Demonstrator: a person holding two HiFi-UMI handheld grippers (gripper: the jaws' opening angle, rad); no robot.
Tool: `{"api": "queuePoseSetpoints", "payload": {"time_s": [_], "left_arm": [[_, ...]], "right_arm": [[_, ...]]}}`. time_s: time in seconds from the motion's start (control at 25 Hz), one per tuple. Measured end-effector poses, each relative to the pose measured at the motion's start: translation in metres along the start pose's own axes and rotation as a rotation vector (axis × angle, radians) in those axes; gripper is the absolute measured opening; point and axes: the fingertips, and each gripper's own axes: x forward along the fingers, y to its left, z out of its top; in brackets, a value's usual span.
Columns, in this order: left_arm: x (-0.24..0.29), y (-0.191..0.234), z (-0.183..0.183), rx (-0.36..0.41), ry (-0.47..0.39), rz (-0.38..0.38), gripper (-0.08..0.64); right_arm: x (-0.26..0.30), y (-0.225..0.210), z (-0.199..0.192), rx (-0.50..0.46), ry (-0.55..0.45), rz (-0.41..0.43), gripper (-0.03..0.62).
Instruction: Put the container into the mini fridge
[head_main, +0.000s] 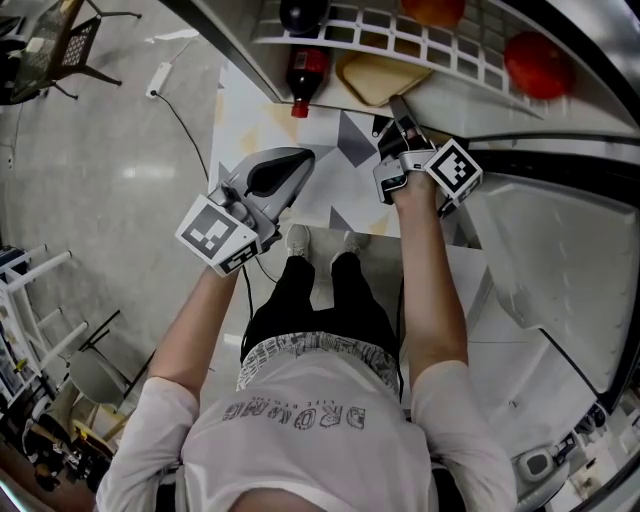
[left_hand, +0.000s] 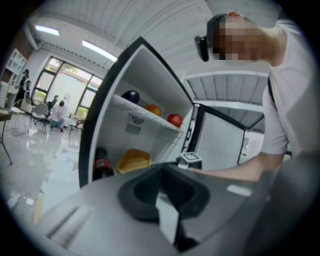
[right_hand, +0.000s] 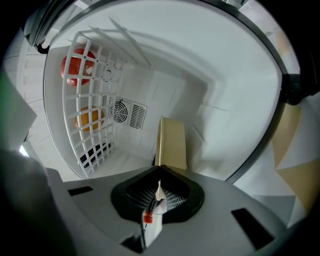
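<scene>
The yellow container (head_main: 372, 76) lies in the lower compartment of the open mini fridge (head_main: 232, 42), beside a cola bottle (head_main: 306, 72). My right gripper (head_main: 398, 108) reaches into the fridge and is shut on the container's near rim. In the right gripper view the container (right_hand: 173, 142) shows edge-on, its rim pinched at the right gripper (right_hand: 159, 172). My left gripper (head_main: 300, 158) hangs outside the fridge front, shut and holding nothing. The left gripper view shows the left gripper (left_hand: 163, 168) pointing at the container (left_hand: 134, 161) and bottle (left_hand: 101, 167).
A white wire shelf (head_main: 400, 32) above the container carries a dark ball (head_main: 300, 12), an orange (head_main: 432, 10) and a red fruit (head_main: 538, 62). The fridge door (head_main: 560, 250) stands open at the right. A cable (head_main: 185, 130) crosses the floor at left, near a chair (head_main: 60, 50).
</scene>
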Motion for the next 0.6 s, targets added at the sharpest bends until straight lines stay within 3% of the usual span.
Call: {"api": "queuePoseSetpoints", "payload": {"time_s": [0.6], "left_arm": [[0.001, 0.008, 0.001, -0.007, 0.005, -0.001, 0.006]], "right_arm": [[0.018, -0.015, 0.013, 0.044, -0.03, -0.062, 0.015]]}}
